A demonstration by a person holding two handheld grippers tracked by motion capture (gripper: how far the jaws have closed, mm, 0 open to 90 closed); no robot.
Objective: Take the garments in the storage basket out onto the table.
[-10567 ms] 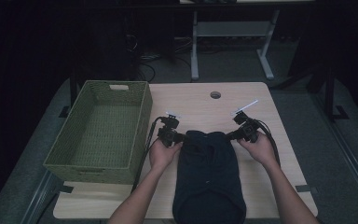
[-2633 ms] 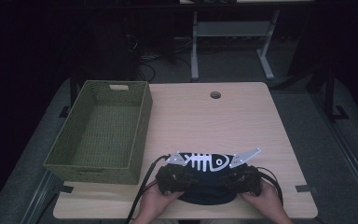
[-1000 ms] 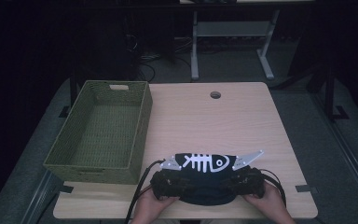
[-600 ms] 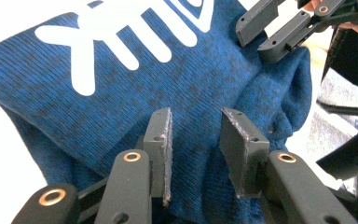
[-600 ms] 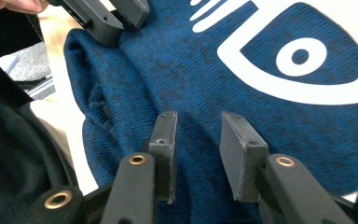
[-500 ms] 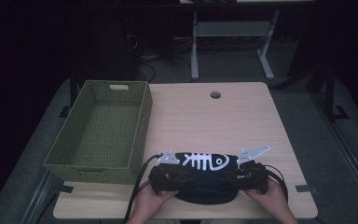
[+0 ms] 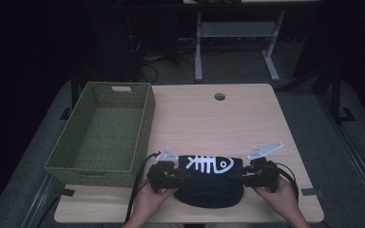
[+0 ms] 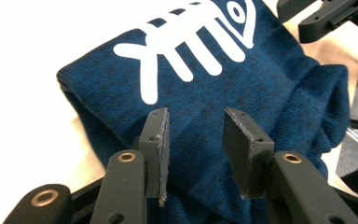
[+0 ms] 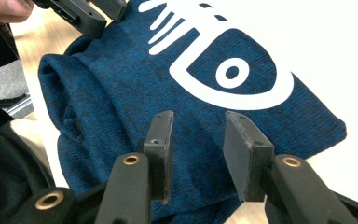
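Folded dark-blue sweater (image 7: 210, 183) lay on the table (image 7: 218, 123) near its front edge, right of the basket (image 7: 104, 130). Both tongs, left (image 8: 196, 140) and right (image 9: 198, 140), had just been opening, part-wide, pads off the cloth. Lifting them straight clear would probably keep the fold intact.

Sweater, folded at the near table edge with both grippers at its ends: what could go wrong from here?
1. The sweater lies close to the table's near edge, so a pull toward the person could drag it off.
2. The left gripper and right gripper have just been opening, with cloth between the jaws but not pinched. Lifting now could snag a layer and undo the fold.
3. The basket sits well to the left, so a one-sided carry might unroll the bundle.
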